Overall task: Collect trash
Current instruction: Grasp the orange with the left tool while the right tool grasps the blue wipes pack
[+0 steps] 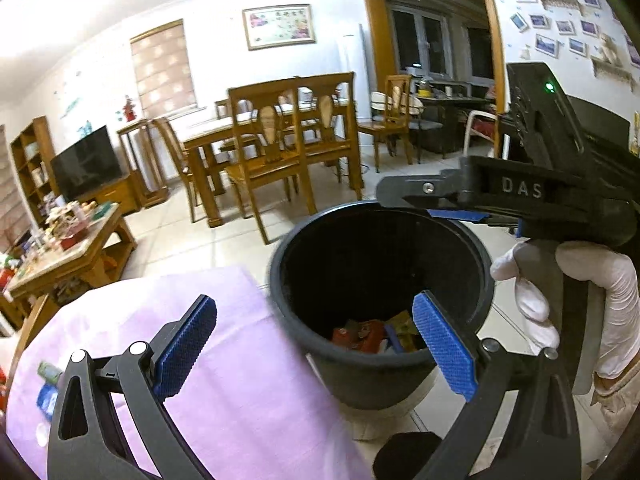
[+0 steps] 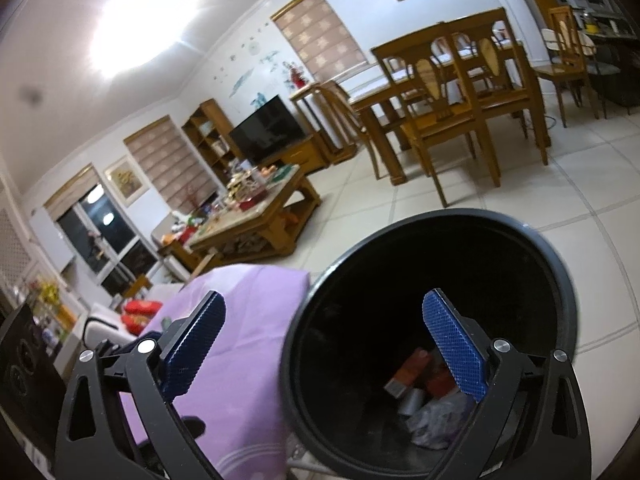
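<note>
Both blue-padded tools, left tool (image 1: 316, 346) and right tool (image 2: 326, 346), hang released and empty over a black bin (image 1: 486, 280) holding wrappers (image 1: 360, 336), beside a purple-clothed tabletop (image 1: 248, 360).

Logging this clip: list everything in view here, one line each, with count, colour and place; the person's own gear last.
bin: one, black, on the floor beside the purple cloth
trash: several pieces, red, orange and yellow, at the bin's bottom
cloth: one, purple, covering the near table
small items: a few, blue and green, on the cloth's left edge
left gripper: black with blue pads, open, empty
right gripper: same, open, empty
gloved hand: white, holding the right gripper's handle
</note>
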Available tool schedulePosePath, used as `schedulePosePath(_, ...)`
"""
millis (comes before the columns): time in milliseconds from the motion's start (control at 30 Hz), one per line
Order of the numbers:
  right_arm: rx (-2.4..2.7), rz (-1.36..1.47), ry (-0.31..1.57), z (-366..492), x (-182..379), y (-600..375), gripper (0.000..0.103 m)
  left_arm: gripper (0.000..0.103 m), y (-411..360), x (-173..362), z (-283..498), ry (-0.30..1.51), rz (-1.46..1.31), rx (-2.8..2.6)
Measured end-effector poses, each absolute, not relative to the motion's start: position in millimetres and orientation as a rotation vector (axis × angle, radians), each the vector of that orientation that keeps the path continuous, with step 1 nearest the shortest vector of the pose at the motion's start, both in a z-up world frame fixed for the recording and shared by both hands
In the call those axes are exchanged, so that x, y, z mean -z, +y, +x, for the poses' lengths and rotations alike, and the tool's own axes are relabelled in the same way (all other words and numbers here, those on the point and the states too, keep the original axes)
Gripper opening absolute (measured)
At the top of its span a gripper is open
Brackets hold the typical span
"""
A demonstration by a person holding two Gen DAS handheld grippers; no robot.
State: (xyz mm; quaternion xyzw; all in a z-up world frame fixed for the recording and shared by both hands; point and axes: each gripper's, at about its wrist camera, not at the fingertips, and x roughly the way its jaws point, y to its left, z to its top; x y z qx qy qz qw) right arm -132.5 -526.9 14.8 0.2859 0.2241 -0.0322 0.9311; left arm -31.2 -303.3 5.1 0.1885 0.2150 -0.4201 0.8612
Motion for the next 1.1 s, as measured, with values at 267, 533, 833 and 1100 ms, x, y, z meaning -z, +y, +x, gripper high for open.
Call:
schedulePosePath(267,-0.006,0.528,0.517,-98,-21,-470,0.098,0.098,-240,-1,0,0.494,0.323,0.766)
schedulePosePath(533,-0.101,0.473,0.572,-60,-22,-404,0.097,0.098,-156,14,47,0.605,0.191,0.588)
schedulePosePath(833,-0.214,0.407,0.632,-22,-18,-335,0.097,0.097,-85,44,90,0.781,0.058,0.485)
schedulePosePath(1100,-0.287,0.316,0.695,17,-13,-282,0.098,0.047,-76,62,98,0.884,0.015,0.557)
